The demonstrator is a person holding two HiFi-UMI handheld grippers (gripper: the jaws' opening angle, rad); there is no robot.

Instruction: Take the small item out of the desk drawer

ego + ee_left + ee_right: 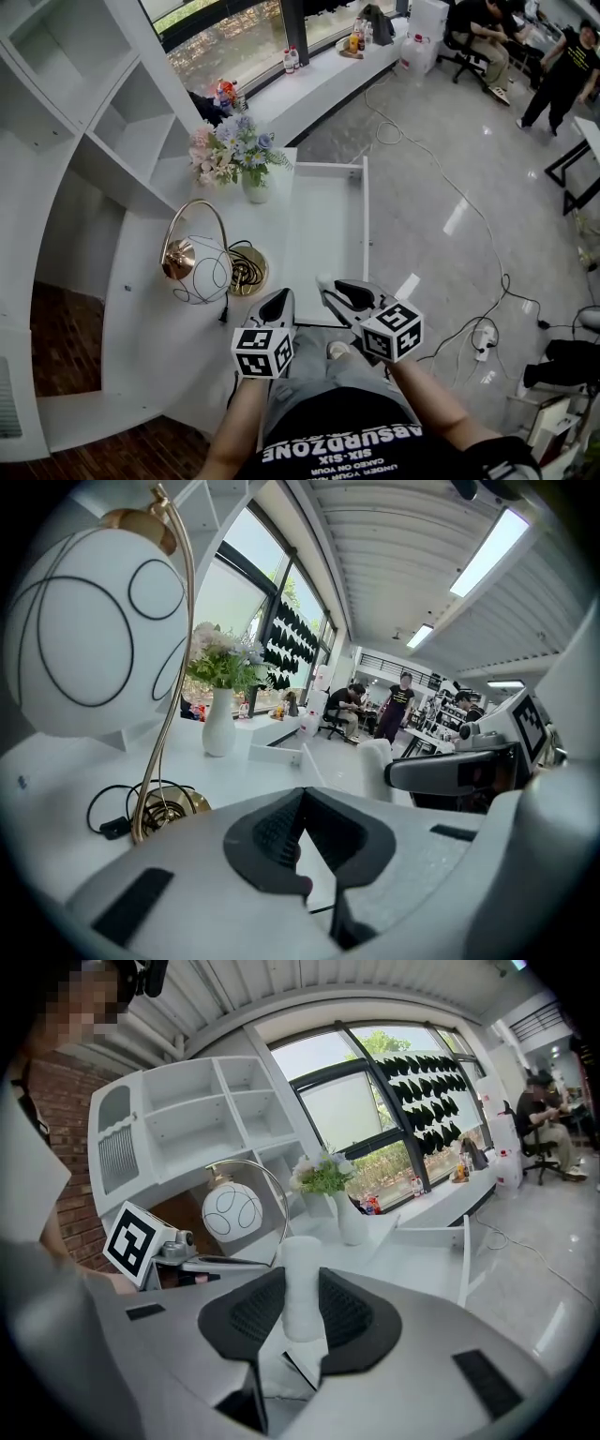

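A small white cylinder [324, 280] stands upright between the pads of my right gripper [332, 287], which is shut on it just above the near end of the open white drawer [365, 217]. The right gripper view shows the cylinder [302, 1286] pinched between the dark pads, with the drawer [463, 1241] ahead to the right. My left gripper [278, 302] hovers beside it at the desk's front edge, its jaws together and nothing in them. From the left gripper view, the cylinder [376, 767] and the right gripper [448, 771] show to the right.
On the white desk [159, 328] stand a white globe lamp [199, 268] with a gold base and black cord, and a vase of flowers [242, 155]. White shelves rise at the left. Cables and a power strip [483, 339] lie on the floor; people are far off.
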